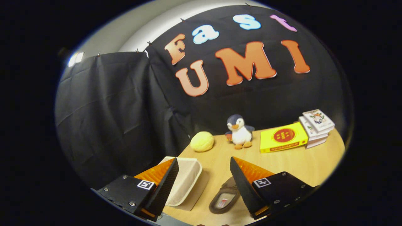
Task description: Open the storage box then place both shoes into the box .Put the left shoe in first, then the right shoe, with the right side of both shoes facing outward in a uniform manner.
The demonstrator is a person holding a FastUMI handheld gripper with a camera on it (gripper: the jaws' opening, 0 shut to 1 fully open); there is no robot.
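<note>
The claw (204,175) hangs released over the bench (282,163), box (188,179) apparently open; next, likely grasp the near shoe (224,199).

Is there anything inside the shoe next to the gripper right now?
The shoe shows an insole with a small label inside. The open gripper has one finger covering its far end, so that part is hidden.
</note>
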